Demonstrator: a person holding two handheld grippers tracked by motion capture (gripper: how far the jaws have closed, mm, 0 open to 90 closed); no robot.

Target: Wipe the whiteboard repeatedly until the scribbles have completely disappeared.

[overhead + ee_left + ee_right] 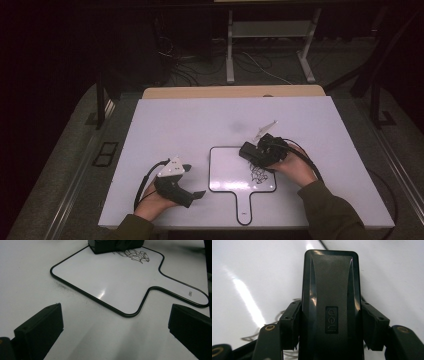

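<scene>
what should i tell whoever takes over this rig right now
Right gripper: shut on the black eraser, which sits on the small whiteboard.
Left gripper: open, holding nothing, resting on the table left of the whiteboard.
Whiteboard: lies flat on the table, handle toward the person.
Done: the eraser is picked up and brought onto the board.
Left: the black scribble next to the eraser is not yet wiped; it likely needs erasing, perhaps with the left gripper steadying the board.
</scene>
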